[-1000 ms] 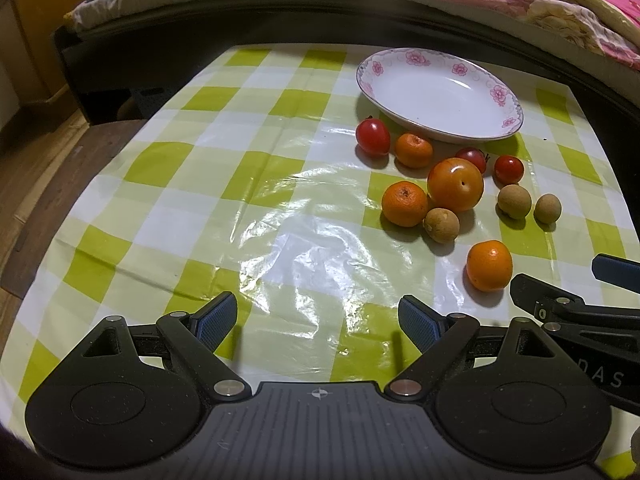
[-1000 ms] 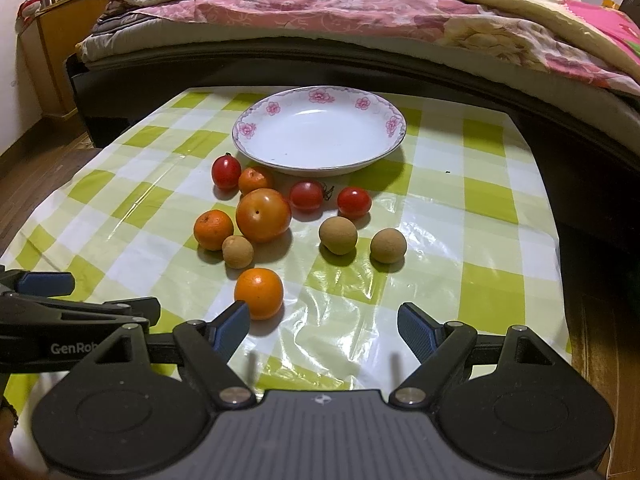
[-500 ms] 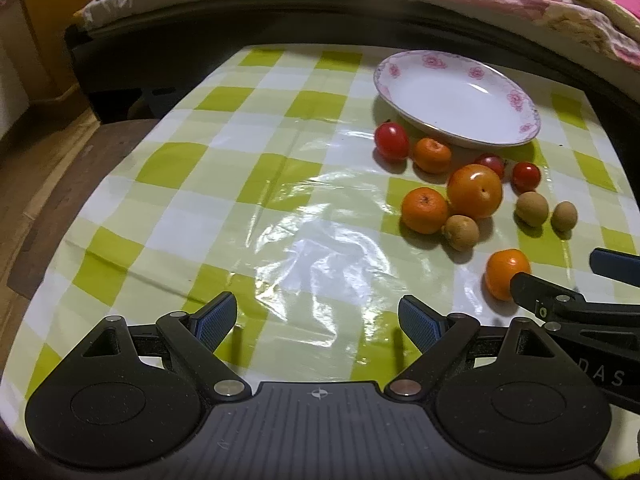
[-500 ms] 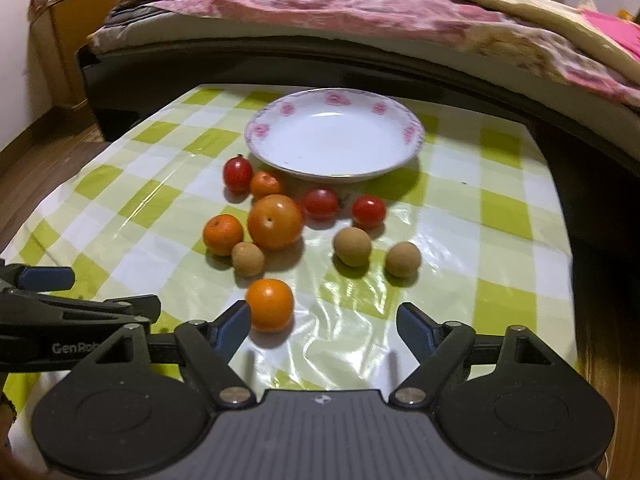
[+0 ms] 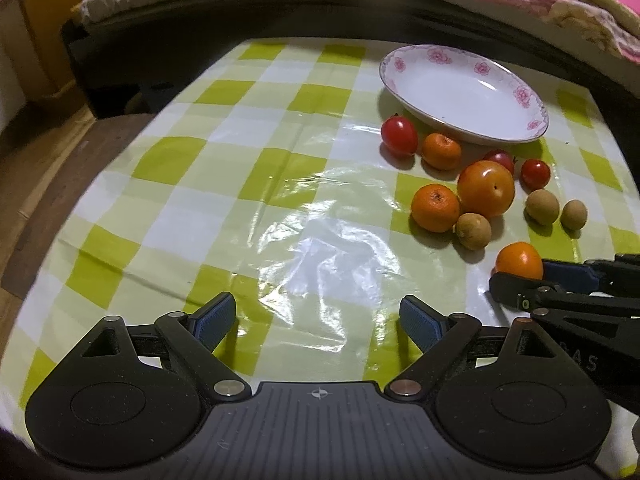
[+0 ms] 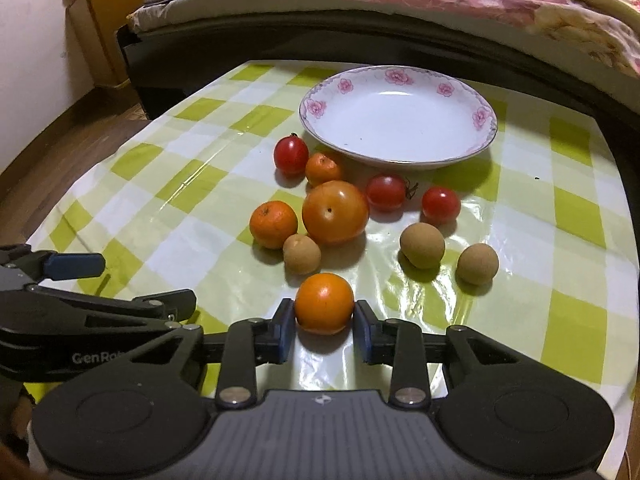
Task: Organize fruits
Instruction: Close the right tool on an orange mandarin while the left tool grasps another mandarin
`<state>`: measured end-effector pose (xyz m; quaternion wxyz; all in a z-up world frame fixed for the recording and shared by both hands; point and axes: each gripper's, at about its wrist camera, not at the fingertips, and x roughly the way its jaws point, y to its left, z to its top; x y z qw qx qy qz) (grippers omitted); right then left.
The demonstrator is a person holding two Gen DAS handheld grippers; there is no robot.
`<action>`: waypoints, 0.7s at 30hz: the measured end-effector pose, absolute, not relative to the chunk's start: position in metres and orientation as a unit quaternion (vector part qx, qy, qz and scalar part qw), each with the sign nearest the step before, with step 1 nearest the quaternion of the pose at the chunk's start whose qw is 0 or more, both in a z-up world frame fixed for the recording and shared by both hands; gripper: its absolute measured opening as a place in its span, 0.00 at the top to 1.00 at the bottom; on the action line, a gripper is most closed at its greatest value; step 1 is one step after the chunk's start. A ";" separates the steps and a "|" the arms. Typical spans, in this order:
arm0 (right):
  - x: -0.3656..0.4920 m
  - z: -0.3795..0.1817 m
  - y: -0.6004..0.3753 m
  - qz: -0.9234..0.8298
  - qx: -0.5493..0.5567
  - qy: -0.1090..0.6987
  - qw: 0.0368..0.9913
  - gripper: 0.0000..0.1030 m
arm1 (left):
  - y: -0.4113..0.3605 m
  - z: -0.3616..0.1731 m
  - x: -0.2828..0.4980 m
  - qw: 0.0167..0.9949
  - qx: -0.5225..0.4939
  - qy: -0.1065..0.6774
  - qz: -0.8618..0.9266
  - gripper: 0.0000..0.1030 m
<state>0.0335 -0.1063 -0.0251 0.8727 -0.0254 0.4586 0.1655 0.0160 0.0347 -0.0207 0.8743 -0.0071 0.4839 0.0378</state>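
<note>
Faintly, "GenRo" lettering on left tool [image 6: 76, 280], right tool [image 6: 324, 330] closing round orange [image 6: 324, 302]

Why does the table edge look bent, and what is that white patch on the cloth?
Left wrist view: fisheye lens bows the table edge; the patch is lamp glare on the glossy tablecloth. Right wrist view: same bowing, weaker glare, soft shadows under the fruit.
</note>
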 end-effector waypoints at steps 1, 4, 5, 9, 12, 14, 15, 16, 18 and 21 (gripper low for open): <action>0.034 -0.025 -0.108 0.166 -0.021 0.461 0.871 0.67 | 0.035 -0.021 0.017 0.875 -0.011 0.483 0.035 0.10; 0.033 -0.023 -0.114 0.166 -0.015 0.463 0.870 0.67 | 0.032 -0.018 0.019 0.879 -0.013 0.475 0.024 0.10; 0.032 -0.021 -0.116 0.165 -0.014 0.462 0.871 0.67 | 0.029 -0.016 0.021 0.882 -0.010 0.471 0.019 0.10; 0.029 -0.015 -0.128 0.156 -0.002 0.458 0.875 0.67 | 0.013 -0.013 0.030 0.889 0.010 0.458 -0.005 0.13; 0.030 -0.012 -0.138 0.146 0.007 0.458 0.877 0.67 | 0.001 -0.014 0.040 0.892 0.018 0.450 -0.033 0.19; 0.032 -0.012 -0.143 0.139 0.012 0.460 0.877 0.67 | -0.003 -0.017 0.047 0.890 0.015 0.453 -0.041 0.23; 0.033 -0.013 -0.145 0.137 0.014 0.462 0.876 0.67 | -0.003 -0.019 0.049 0.889 0.013 0.456 -0.043 0.25; 0.033 -0.013 -0.147 0.135 0.016 0.463 0.876 0.67 | -0.004 -0.022 0.053 0.887 0.009 0.460 -0.044 0.26; 0.033 -0.015 -0.150 0.134 0.021 0.466 0.875 0.67 | -0.002 -0.025 0.058 0.885 -0.003 0.463 -0.051 0.32; 0.034 -0.017 -0.155 0.132 0.028 0.470 0.872 0.67 | -0.002 -0.028 0.064 0.883 -0.016 0.466 -0.057 0.35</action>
